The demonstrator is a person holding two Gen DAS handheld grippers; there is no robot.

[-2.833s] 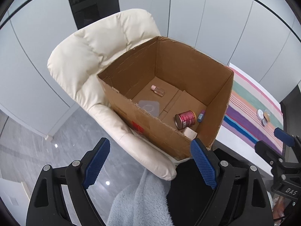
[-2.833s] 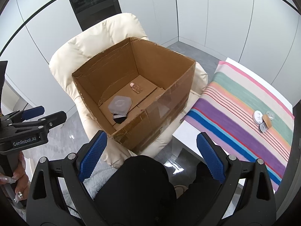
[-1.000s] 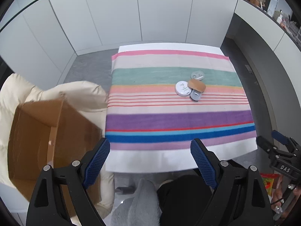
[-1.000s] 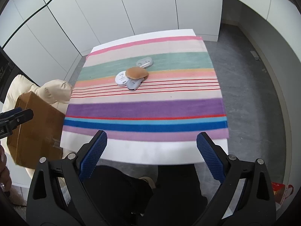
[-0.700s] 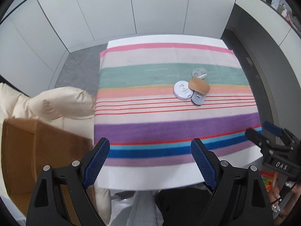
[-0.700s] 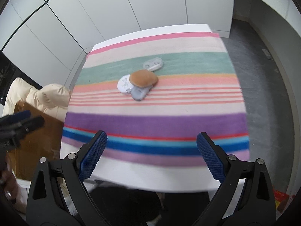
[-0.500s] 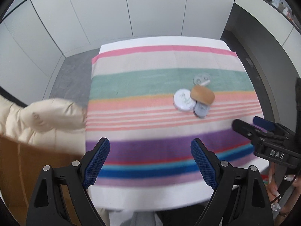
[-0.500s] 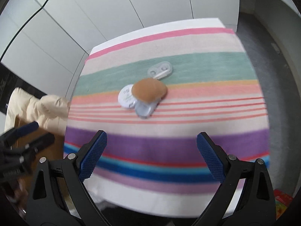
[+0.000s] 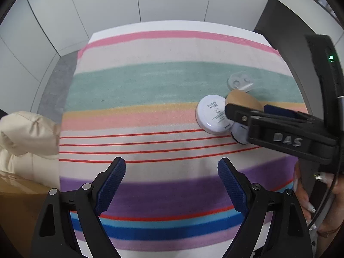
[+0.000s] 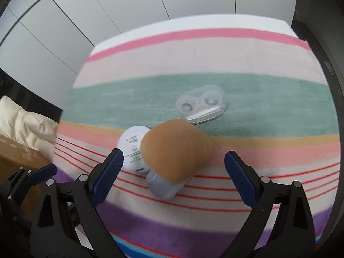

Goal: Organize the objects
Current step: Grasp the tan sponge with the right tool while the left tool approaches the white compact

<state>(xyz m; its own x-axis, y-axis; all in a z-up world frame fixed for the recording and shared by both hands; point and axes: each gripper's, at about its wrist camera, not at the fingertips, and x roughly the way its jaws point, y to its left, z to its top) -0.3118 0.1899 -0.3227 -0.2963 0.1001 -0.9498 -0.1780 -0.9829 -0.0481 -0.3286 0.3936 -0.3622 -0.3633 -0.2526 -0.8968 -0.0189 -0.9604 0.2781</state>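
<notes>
On the far left I am seeing the cream padded chair [image 9: 25, 133] and a corner of the cardboard box [image 9: 19, 195] that was filling both views moments ago; both have slid to the edge as I am bringing the grippers over the table [image 9: 172, 26] and down toward it. That tells me I am starting another pick, with the box as the likely destination.

My left gripper [image 9: 171, 183] is hanging wide and empty over the near purple and red stripes of the woven cloth [image 9: 137, 81], well short of the items.

Right of centre the small cluster is sitting where the pink and orange bands meet: a flat white round compact [image 9: 211, 114] with printed text, a smooth tan dome-shaped sponge [image 10: 175, 150] leaning over it and over a pale blue-grey rounded case [image 10: 164, 186], all three touching. Just beyond, on the green band, a clear plastic contact lens case [image 10: 201, 104] with two round wells is lying flat.

My right gripper [image 10: 173, 175] is now much closer to this pile than a second ago. Its jaws have just been narrowing a little, yet they are standing wide, bracketing the sponge and the case with nothing pressed between them. The matte sponge will probably squash under the ribbed blue pads [image 10: 107, 175].
</notes>
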